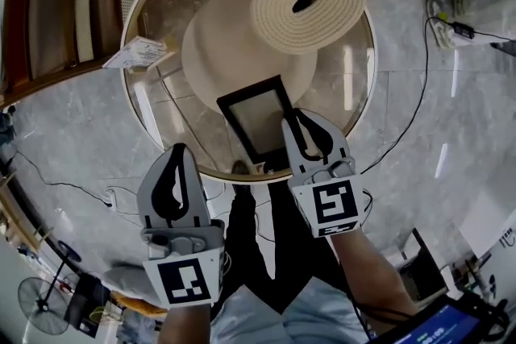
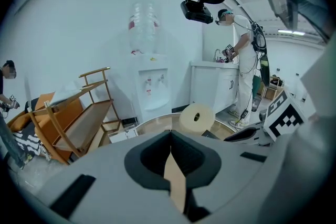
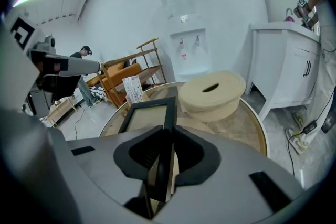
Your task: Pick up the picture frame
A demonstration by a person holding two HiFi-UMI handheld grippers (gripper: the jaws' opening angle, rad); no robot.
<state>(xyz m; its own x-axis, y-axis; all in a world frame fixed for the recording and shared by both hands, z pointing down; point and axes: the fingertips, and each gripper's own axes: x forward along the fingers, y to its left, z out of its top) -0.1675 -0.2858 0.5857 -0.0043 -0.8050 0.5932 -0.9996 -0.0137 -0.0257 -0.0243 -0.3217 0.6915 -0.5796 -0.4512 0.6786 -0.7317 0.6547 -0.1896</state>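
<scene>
The picture frame (image 1: 256,121) is black with a pale glass pane. It hangs tilted above the near part of the round glass table (image 1: 135,105). My right gripper (image 1: 301,123) is shut on the frame's right edge. In the right gripper view the frame (image 3: 148,114) runs away from the jaws, its edge standing upright between the pads of the right gripper (image 3: 166,136). My left gripper (image 1: 177,155) is off to the frame's left, in front of the table rim. Its jaws meet with nothing between them, as the left gripper (image 2: 170,145) shows in its own view.
On the table stand a cream dome (image 1: 222,44) and a round woven cream roll (image 1: 309,0) with a slot. A printed leaflet (image 1: 135,52) lies at the left rim. A wooden shelf (image 1: 56,4), floor cables (image 1: 419,105), a power strip (image 1: 441,26) and a fan (image 1: 42,306) surround it. A person (image 2: 245,68) stands at a far cabinet.
</scene>
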